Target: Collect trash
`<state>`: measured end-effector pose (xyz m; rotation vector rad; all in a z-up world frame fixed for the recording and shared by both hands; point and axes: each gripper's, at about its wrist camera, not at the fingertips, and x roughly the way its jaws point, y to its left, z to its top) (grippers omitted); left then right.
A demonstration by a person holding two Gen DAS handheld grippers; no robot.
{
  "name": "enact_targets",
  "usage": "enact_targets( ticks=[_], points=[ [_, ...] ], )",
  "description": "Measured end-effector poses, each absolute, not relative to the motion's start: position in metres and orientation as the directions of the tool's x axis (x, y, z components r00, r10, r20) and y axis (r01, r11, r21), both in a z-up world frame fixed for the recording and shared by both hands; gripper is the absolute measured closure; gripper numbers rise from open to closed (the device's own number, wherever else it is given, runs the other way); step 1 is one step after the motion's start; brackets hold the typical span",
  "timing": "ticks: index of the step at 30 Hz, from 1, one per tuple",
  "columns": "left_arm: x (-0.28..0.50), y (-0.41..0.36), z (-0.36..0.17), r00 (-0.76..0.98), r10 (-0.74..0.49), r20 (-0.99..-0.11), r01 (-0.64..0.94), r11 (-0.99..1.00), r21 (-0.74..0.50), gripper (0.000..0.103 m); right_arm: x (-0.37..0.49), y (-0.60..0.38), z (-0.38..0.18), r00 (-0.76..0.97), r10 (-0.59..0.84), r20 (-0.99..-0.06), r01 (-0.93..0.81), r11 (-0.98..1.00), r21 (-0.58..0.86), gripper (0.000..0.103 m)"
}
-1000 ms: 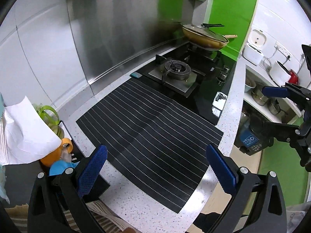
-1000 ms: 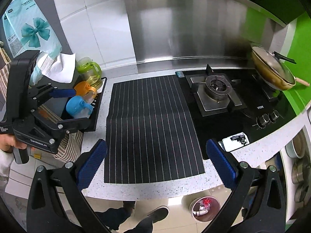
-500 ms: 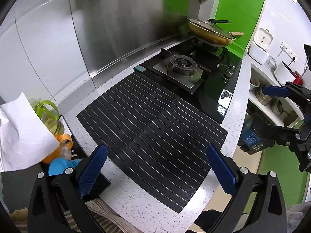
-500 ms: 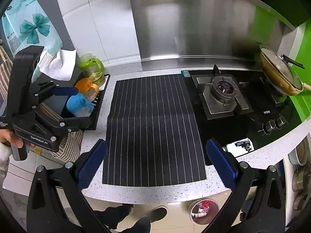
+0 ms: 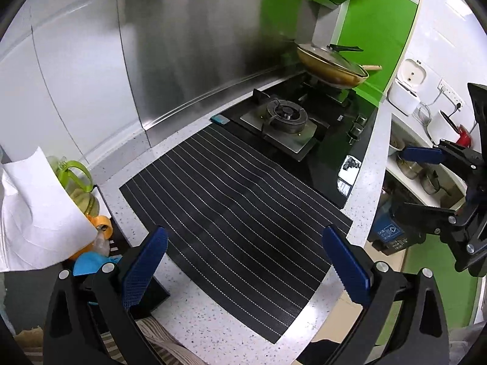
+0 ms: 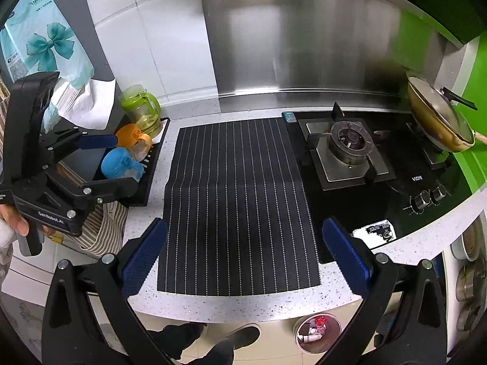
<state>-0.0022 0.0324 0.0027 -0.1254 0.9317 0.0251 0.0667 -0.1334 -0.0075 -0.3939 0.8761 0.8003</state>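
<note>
My left gripper (image 5: 245,269) hangs open and empty over the near edge of a black striped mat (image 5: 237,206) on the speckled counter. At the same height, my right gripper (image 6: 245,257) is open above the mat (image 6: 237,200), nothing between its blue pads. A small teal packet (image 6: 288,116) lies at the mat's far right corner, beside the hob; the left wrist view shows this packet (image 5: 219,119) too. A white printed scrap (image 6: 377,232) rests on the hob's front edge. On the floor below the counter stands a small round bin (image 6: 316,331) with rubbish in it.
A gas burner (image 6: 350,140) and a lidded wok (image 6: 438,121) sit on the black hob. On the left, a black tray (image 6: 152,170) holds orange and blue cups and a green jug (image 6: 141,111). White paper (image 5: 33,210) hangs nearby. Shelves with pots (image 5: 426,173) stand right.
Both views have drifted slightly over the counter. Both grippers stay open and hold nothing.
</note>
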Motion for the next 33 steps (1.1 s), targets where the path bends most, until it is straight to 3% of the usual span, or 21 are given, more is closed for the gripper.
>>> enact_targets(
  ticks=[33],
  points=[
    [-0.0051, 0.0336, 0.0014, 0.582, -0.012, -0.813, -0.086, 0.993, -0.077, 0.005, 0.0678, -0.1365, -0.0041, 0.387, 0.457, -0.801, -0.759, 0.651, 0.004, 0.003]
  ],
)
